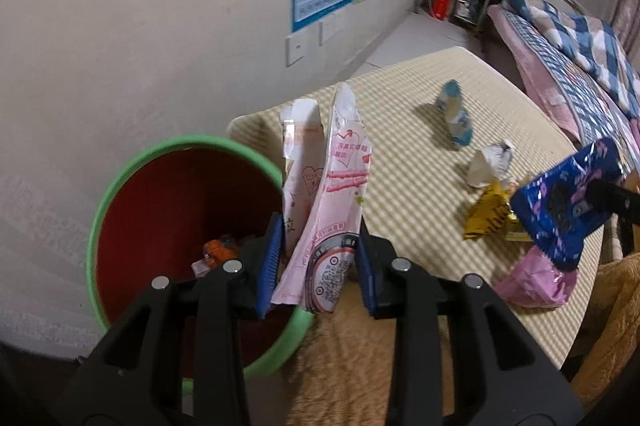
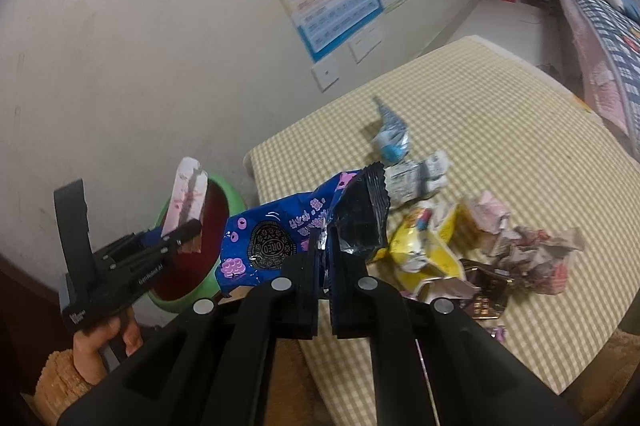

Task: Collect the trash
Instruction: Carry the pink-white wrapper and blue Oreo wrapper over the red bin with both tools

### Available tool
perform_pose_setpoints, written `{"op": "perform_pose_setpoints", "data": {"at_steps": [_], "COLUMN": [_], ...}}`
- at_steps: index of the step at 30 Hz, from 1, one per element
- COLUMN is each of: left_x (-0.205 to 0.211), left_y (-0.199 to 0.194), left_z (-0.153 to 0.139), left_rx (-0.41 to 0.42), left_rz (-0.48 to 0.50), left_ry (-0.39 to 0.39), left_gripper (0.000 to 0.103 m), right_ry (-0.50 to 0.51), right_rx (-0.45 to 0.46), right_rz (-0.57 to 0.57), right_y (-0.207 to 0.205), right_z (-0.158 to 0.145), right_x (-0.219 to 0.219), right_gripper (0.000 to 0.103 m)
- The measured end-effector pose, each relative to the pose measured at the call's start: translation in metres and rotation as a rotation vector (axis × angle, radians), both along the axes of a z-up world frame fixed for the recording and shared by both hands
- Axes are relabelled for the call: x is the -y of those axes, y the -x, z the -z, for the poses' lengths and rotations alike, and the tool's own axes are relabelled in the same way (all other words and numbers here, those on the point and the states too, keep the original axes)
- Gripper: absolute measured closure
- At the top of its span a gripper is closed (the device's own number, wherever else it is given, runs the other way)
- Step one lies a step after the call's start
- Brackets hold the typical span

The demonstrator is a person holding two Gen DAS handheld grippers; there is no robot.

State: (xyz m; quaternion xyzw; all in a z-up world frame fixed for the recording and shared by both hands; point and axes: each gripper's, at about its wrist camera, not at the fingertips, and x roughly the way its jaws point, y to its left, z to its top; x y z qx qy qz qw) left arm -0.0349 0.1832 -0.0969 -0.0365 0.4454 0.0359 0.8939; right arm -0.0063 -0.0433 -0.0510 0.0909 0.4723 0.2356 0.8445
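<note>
Right, L gripper (image 1: pixel 320 258) is clamped on a tall pink-and-white wrapper (image 1: pixel 336 194), blue pads (image 1: pixel 270 258) pressing both sides, jaws at a narrow gap. Wrapper stands upright, just beside the rim of the green bin (image 1: pixel 120 178), which has a red inside w/ a few scraps at the bottom. Bin sits off the near-left corner of the table (image 1: pixel 420 98), which has a yellow checked cloth. The right wrist view shows a hand (image 2: pixel 96 350) gripping the L gripper's handle.

R gripper (image 2: pixel 325 266) is fully closed on a blue Oreo bag (image 2: pixel 272 238), pinching its crumpled silver-lined end; bag hangs over the table's near-left edge, close to the bin.

Still on the cloth: light-blue wrapper (image 2: pixel 390 134) toward the middle, white crumpled wrapper (image 2: pixel 420 178) nearer, yellow packet (image 2: pixel 424 246), brown packet (image 2: pixel 484 294) and pinkish crumpled bits (image 2: pixel 528 242) along the near edge. Pink bag (image 1: pixel 536 282) also at the near edge, under the Oreo bag in the left wrist view.
</note>
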Motion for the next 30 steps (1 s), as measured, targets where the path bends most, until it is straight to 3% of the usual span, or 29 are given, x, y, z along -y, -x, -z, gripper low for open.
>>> {"op": "perform_pose_setpoints", "data": {"at_steps": [12, 30], "left_x": [-0.050, -0.108], "left_y": [0.016, 0.037], "left_z": [0.028, 0.043], "left_rx": [-0.046, -0.082], "left_rz": [-0.093, -0.207], "left_ry": [0.022, 0.019], "left_gripper": [0.071, 0.071], "right_ry": [0.096, 0.154], "right_rx": [0.011, 0.034], "right_rz": [-0.166, -0.329], "right_y": [-0.005, -0.013], "right_z": [0.009, 0.011], "right_x": [-0.077, -0.170], "right_gripper": [0.099, 0.099]}}
